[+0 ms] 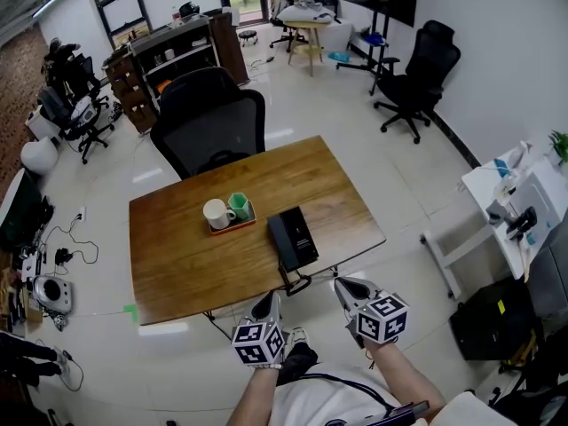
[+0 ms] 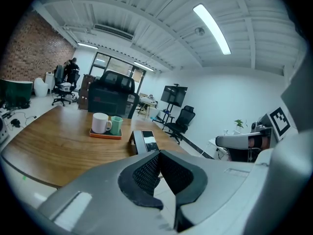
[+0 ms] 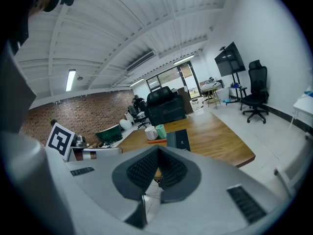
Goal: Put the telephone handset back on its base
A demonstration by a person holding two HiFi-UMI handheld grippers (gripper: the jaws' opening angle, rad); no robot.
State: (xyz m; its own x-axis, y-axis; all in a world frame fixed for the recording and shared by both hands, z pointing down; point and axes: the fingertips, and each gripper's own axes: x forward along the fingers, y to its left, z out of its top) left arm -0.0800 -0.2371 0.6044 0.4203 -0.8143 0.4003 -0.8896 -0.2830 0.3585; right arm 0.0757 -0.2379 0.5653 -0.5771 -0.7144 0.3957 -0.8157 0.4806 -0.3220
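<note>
A black telephone (image 1: 293, 238) lies on the wooden table (image 1: 177, 256), close to its near edge. A black part (image 1: 297, 282) hangs over that edge just below it; I cannot tell whether it is the handset or the cord. My left gripper (image 1: 266, 305) and right gripper (image 1: 348, 288) are held off the table, in front of its near edge, on either side of that part. Both are shut with nothing between the pads. The telephone (image 2: 144, 141) shows beyond the shut left gripper (image 2: 159, 153) in the left gripper view, and the telephone (image 3: 179, 138) beyond the shut right gripper (image 3: 157, 151) in the right gripper view.
An orange tray (image 1: 232, 228) holds a white mug (image 1: 216, 213) and a green cup (image 1: 240, 205) left of the telephone. A black office chair (image 1: 209, 122) stands at the table's far side. A white side table (image 1: 515, 204) is at the right.
</note>
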